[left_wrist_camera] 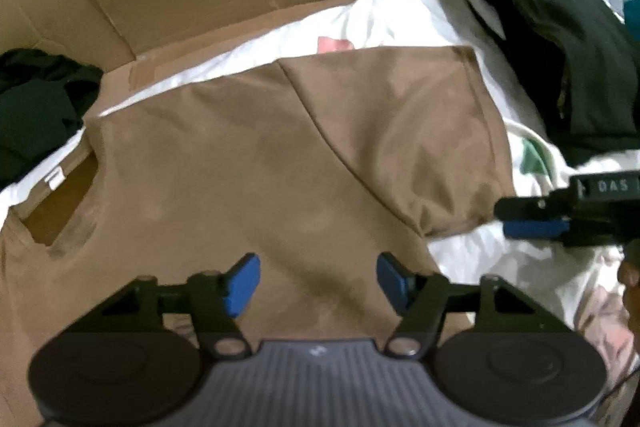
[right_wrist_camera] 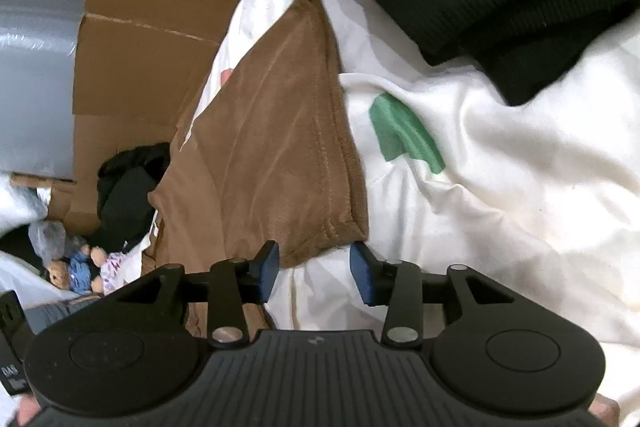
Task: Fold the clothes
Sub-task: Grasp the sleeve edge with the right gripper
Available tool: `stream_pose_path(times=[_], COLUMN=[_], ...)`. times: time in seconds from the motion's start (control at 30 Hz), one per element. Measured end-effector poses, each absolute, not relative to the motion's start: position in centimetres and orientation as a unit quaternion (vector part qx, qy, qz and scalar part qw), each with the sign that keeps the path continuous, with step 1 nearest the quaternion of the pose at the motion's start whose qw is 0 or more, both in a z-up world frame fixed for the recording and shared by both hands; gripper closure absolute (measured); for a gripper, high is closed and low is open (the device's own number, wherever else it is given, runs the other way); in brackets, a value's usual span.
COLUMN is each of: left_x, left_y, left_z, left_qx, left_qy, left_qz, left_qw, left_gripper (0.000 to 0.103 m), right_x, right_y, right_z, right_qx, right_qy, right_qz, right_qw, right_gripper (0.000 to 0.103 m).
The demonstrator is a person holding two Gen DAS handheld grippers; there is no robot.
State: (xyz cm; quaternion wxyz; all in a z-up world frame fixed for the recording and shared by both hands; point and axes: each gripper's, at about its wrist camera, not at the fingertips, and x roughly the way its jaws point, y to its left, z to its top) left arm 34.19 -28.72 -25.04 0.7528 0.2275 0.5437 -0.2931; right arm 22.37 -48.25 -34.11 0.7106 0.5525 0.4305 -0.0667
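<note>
White bedding (right_wrist_camera: 500, 187) beneath brown shirt (left_wrist_camera: 248, 163). Left gripper (left_wrist_camera: 318, 281) half-open, empty; right gripper (right_wrist_camera: 314, 267) half-open, straddling the sleeve hem, risks pinching bedding too.

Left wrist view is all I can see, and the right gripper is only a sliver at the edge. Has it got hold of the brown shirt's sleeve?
Observer: No. In the right wrist view the right gripper stands open. The sleeve hem of the brown shirt lies at its fingertips, and neither pad presses on it.
Operator: Okay. Is there anything off to that side that I'm missing?
Observer: Yes, some small stuffed toys lie low at the left of that view, beyond the edge of the cardboard.
</note>
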Motion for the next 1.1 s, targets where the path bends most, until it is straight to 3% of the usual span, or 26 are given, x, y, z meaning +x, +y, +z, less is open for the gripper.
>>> stream_pose_path(times=[0.37,0.4,0.43,0.47,0.63,0.8,0.93,1.0,1.03,1.1], left_x=[33.4,33.3,33.3,33.2,33.1,32.9,32.9,33.0,33.1,33.2], left_y=[-31.4,-31.7,-31.9,-32.0,-32.2,-32.3,-32.6,-32.6,-32.6,-32.6], left_z=[-27.1,-27.2,-27.3,-27.3,-27.3,-27.3,-28.0,-28.3,-28.4,-28.7], left_qx=[0.22,0.223,0.222,0.222,0.214,0.212,0.217,0.213,0.211,0.207], left_qy=[0.551,0.55,0.551,0.552,0.558,0.562,0.568,0.572,0.574,0.578], left_qz=[-0.309,-0.308,-0.309,-0.31,-0.321,-0.325,-0.325,-0.325,-0.325,-0.326], left_qw=[0.744,0.743,0.742,0.741,0.734,0.73,0.724,0.722,0.721,0.719], left_gripper=[0.065,0.066,0.068,0.068,0.069,0.069,0.073,0.075,0.076,0.078], right_x=[22.6,22.8,22.8,22.8,22.3,22.4,23.4,23.5,23.6,23.6], right_y=[-48.3,-48.2,-48.3,-48.4,-49.7,-49.7,-49.3,-49.2,-49.2,-49.3], right_z=[-35.5,-35.4,-35.3,-35.2,-33.6,-33.6,-34.1,-34.2,-34.3,-34.7], right_qx=[0.598,0.592,0.589,0.587,0.567,0.56,0.556,0.554,0.558,0.567], right_qy=[0.389,0.388,0.386,0.385,0.345,0.357,0.387,0.385,0.381,0.372], right_qz=[-0.057,-0.052,-0.049,-0.046,-0.065,-0.066,-0.063,-0.066,-0.066,-0.064], right_qw=[0.699,0.704,0.708,0.711,0.745,0.745,0.733,0.735,0.735,0.732], right_gripper=[0.059,0.071,0.09,0.094,0.096,0.096,0.089,0.07,0.055,0.049])
